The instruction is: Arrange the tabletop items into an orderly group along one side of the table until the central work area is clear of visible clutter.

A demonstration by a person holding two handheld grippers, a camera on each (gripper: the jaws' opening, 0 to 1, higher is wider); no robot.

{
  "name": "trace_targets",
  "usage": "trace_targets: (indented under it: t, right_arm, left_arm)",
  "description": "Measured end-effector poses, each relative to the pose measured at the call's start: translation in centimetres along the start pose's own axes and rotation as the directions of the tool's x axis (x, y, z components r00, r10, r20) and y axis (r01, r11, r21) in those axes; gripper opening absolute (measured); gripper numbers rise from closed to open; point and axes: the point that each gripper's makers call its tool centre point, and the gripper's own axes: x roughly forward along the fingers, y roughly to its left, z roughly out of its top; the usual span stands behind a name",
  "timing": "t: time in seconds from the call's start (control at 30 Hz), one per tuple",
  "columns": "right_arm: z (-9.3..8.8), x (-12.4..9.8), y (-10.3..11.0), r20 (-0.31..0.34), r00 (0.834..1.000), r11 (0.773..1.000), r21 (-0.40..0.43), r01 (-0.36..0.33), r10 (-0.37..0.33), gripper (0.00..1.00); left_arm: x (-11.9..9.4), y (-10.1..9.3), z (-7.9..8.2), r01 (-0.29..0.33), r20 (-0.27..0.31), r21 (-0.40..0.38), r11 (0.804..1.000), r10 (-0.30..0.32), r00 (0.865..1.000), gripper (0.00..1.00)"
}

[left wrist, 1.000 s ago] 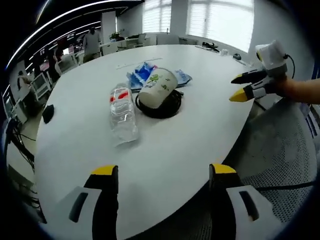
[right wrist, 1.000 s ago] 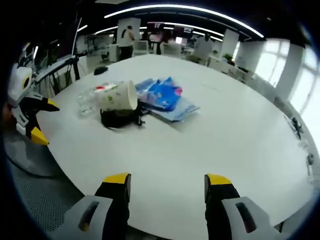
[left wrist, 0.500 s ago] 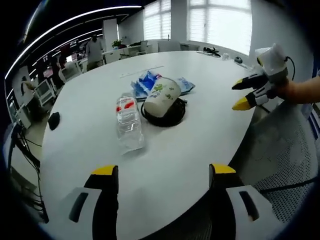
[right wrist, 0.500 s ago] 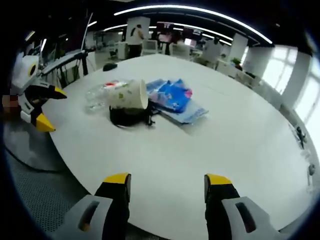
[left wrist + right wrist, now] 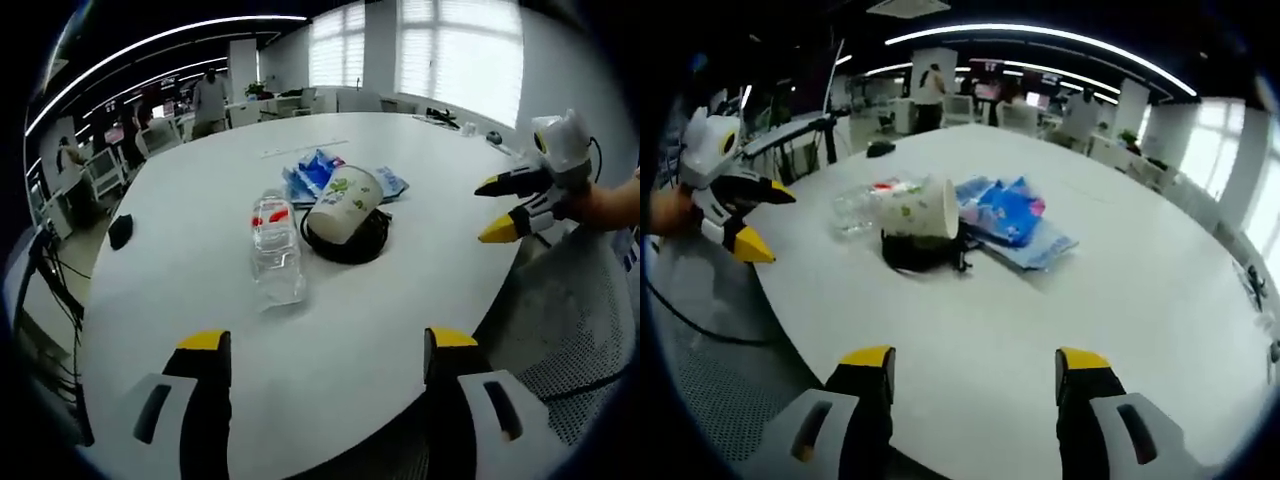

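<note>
A clear plastic bottle (image 5: 276, 249) with a red label lies on its side on the white table (image 5: 180, 250). Beside it a paper cup (image 5: 345, 198) printed in green rests tipped over on a coil of black cable (image 5: 350, 240). Blue snack packets (image 5: 320, 175) lie behind the cup. My left gripper (image 5: 325, 350) is open over the near table edge, well short of the bottle. In the right gripper view the same cup (image 5: 920, 208), cable (image 5: 923, 252), bottle (image 5: 855, 205) and packets (image 5: 1015, 215) sit ahead of my open right gripper (image 5: 975, 360). The right gripper (image 5: 510, 205) shows open at the table's right edge.
A black mouse (image 5: 120, 230) lies at the table's left edge. Small dark items (image 5: 445, 117) sit at the far side by the windows. A mesh chair (image 5: 570, 330) stands below the right gripper. People and desks fill the office behind. The left gripper (image 5: 735, 215) appears at the left.
Both cameras have shifted a little, so the cluster sits slightly further right in each view. The bottle, cup, cable and packets have not moved on the table. Both grippers stay open.
</note>
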Motion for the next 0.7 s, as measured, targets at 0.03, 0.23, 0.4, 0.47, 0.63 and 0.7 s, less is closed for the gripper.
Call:
trace_targets:
  t: [0.03,0.23,0.4,0.47,0.63,0.7]
  right_arm:
    - [-0.4,0.2,-0.3,-0.024,1.0,1.0,0.002,0.009,-0.009,0.65]
    - [-0.7,0.4,-1.5,-0.017,0.999,0.997,0.067,0.033,-0.032,0.64]
    - [0.1,-0.4,-1.4,0.014,0.999,0.997,0.053,0.052,-0.053,0.64]
    - [-0.1,-0.5,-1.3,0.013,0.998,0.997,0.049,0.055,-0.056,0.63]
    - [-0.8,-0.3,-1.0,-0.049,0.998,0.998,0.045,0.032,-0.03,0.63]
    - [-0.4,-0.3,-0.9,-0.029,0.999,0.998,0.051,0.026,-0.025,0.62]
  left_arm:
    - [-0.1,-0.1,0.0,-0.001,0.0,-0.004,1.0,0.001,1.0,0.81]
    - [-0.1,1.1,1.0,-0.015,0.018,-0.057,0.998,0.016,1.0,0.79]
    - [1.5,3.9,3.0,-0.014,0.04,-0.154,0.988,0.021,0.999,0.79]
    - [1.5,4.3,4.3,-0.017,0.064,-0.145,0.989,0.027,0.998,0.77]
    - [2.6,5.4,6.9,-0.004,0.086,-0.147,0.989,0.017,0.996,0.78]
    - [3.3,5.6,7.9,0.002,0.075,-0.122,0.992,0.007,0.997,0.78]
